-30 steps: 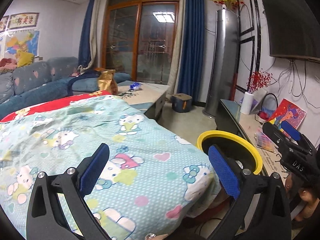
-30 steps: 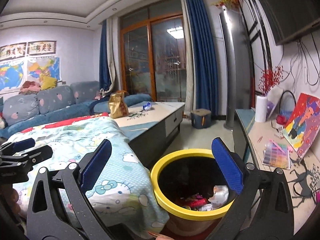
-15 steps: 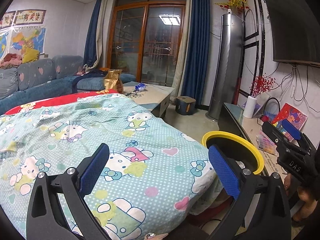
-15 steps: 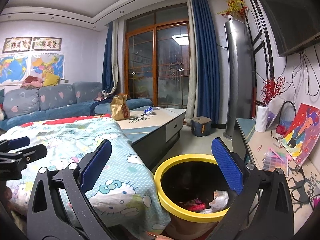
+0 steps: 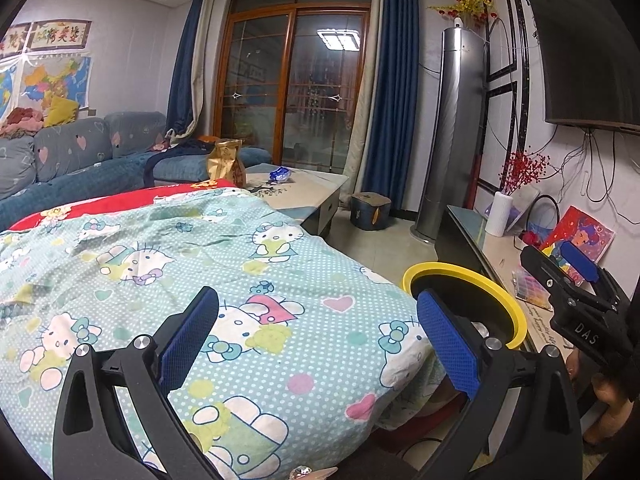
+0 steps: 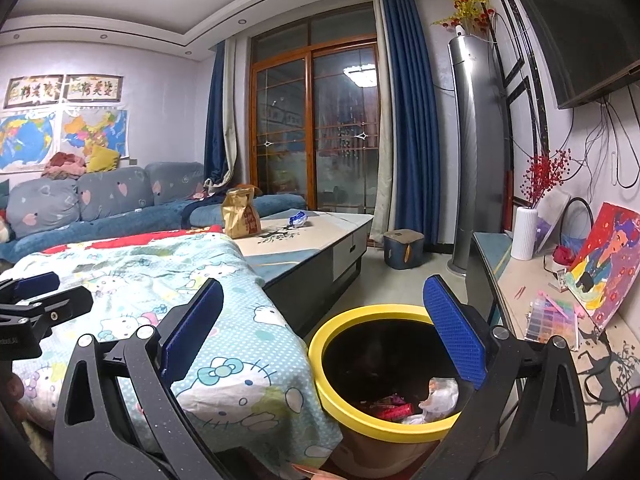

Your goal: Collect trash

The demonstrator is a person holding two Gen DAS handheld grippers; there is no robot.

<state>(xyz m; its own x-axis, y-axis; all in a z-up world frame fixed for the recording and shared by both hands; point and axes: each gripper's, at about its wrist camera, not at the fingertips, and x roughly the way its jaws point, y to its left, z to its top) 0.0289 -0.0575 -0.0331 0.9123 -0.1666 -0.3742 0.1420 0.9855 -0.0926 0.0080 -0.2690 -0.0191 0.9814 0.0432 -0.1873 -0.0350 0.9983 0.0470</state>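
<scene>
Bin (image 6: 352, 408) base hidden by gripper; TV (image 5: 584, 40) cut off at frame edge.

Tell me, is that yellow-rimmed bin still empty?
No, the yellow-rimmed bin already holds a red wrapper and crumpled pale wrappers at its bottom, seen from the right wrist view.

A cartoon-cat blanket (image 5: 248, 280) covers the near surface; beyond it stand a blue sofa (image 6: 100, 208), blue curtains (image 6: 412, 120) and a white vase (image 6: 524, 232).

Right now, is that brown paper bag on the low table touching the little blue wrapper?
Apart. The right wrist view shows bare tabletop between the brown paper bag and the blue wrapper; the left wrist view shows the same gap.
</scene>
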